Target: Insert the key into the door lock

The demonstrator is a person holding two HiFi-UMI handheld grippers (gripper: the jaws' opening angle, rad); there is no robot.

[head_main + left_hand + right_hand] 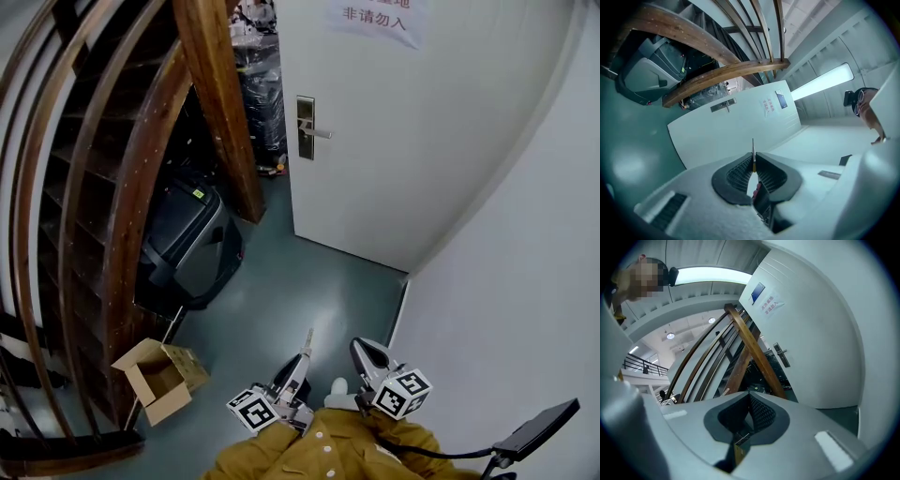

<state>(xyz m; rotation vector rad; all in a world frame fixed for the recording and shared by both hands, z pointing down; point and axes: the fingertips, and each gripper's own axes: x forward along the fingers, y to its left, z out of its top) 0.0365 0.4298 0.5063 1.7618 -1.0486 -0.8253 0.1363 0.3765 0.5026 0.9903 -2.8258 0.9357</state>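
Observation:
The white door (394,141) stands ahead with a brass lock plate and silver handle (307,128). At the bottom of the head view, my left gripper (302,361) is shut on a thin metal key (307,339) that sticks out toward the door. In the left gripper view the key (753,152) stands edge-on between the pads of that gripper (753,161), far from the lock plate (723,105). Beside the left one, my right gripper (362,347) has its jaws together and nothing in them. In the right gripper view the right gripper (749,397) points toward the door handle (782,355).
A curved wooden staircase (141,169) fills the left. A black case (187,244) and an open cardboard box (159,375) sit on the teal floor beneath it. A curved white wall (525,281) runs along the right. A paper notice (375,19) hangs on the door.

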